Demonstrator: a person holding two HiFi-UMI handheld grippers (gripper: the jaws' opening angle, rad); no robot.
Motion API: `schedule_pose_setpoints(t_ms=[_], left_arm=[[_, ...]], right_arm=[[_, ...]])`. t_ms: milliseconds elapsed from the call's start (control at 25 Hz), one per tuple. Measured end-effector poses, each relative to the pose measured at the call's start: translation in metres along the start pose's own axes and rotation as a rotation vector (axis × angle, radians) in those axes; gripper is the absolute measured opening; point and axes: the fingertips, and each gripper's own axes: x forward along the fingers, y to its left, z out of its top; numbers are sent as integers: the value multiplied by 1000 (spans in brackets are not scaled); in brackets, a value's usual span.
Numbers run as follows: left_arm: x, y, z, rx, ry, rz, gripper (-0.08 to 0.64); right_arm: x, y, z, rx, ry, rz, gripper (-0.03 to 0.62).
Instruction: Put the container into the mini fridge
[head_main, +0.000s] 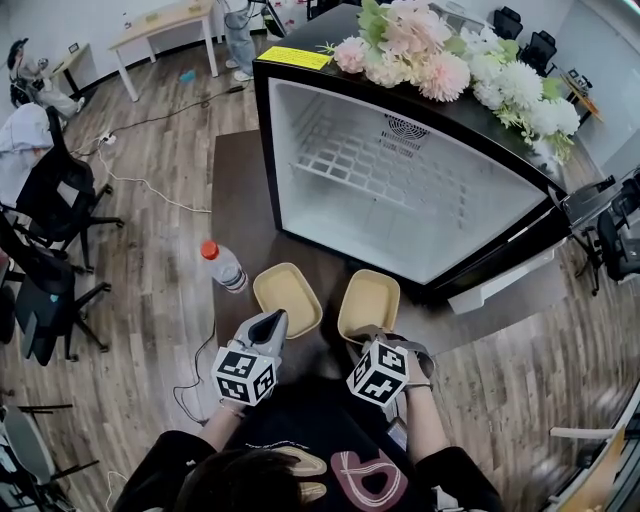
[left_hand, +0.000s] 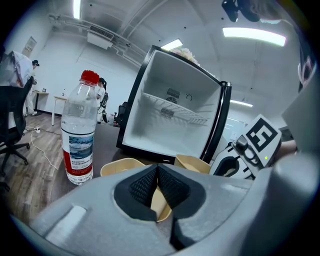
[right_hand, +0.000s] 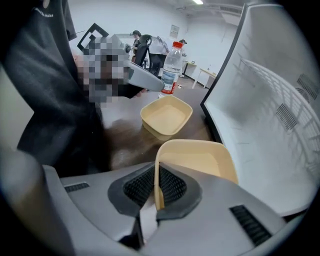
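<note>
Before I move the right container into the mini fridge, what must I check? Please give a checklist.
1. Right tongs closed on the right container, at its near wall: ok.
2. Mini fridge open toward the containers: ok.
3. Free room under the wire shelf: ok.
4. Water bottle upright, left of the path: ok.
5. Left tongs gripping the left container: cannot tell.
</note>
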Motion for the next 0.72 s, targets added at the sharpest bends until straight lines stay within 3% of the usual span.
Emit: schedule_pose_setpoints(t_ms=[160,360,720], left_arm=[[2,0,0,-5,4,-10,9],[5,-2,2,20,13,-27,9],[11,-7,2,48,29,-61,9]], right_arm=[[-13,-22,-1,-53,36,-20,23],[-25,-61,4,-37,24,-81,23],[-28,-101,5,-20,25,-115,23]])
